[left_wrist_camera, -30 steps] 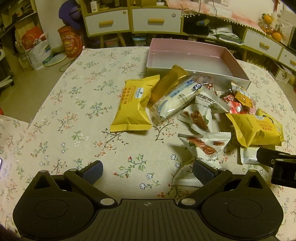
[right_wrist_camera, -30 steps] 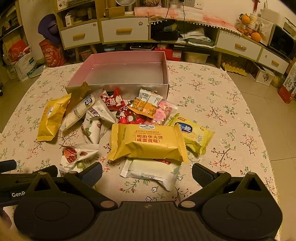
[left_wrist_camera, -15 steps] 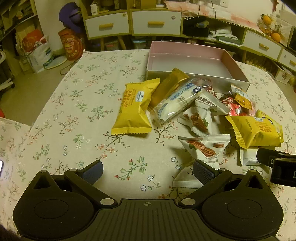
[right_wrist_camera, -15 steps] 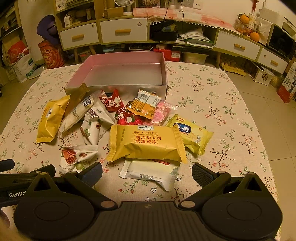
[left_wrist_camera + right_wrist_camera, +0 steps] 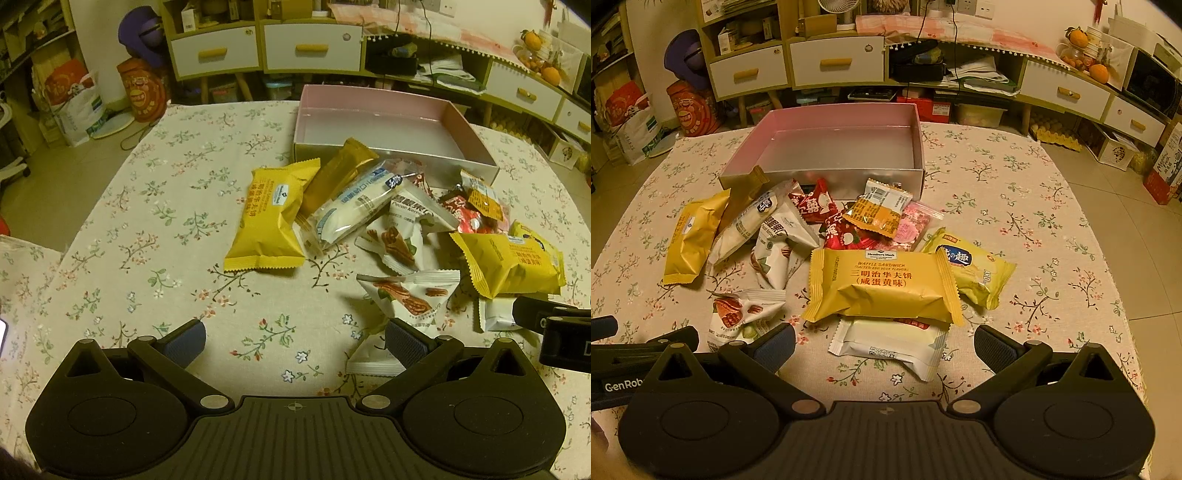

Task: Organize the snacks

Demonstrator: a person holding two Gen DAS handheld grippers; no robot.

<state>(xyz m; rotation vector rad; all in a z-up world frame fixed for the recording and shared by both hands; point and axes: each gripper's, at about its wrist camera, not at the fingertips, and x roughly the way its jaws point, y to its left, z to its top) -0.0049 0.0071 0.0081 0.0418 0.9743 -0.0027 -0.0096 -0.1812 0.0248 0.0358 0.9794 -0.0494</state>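
Floral tablecloth (image 5: 1015,206) before drawer cabinets (image 5: 834,62)

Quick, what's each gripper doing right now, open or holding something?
Left gripper: open, jaws wide apart, holding nothing.
Right gripper: open, jaws wide apart, holding nothing.

Both wrist views low, facing shared box (image 5: 384,122)

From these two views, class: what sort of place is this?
Most likely a lived-in home living room: a floral tablecloth under loose snack packets, drawer cabinets crowded with household clutter, and oranges on the sideboard.
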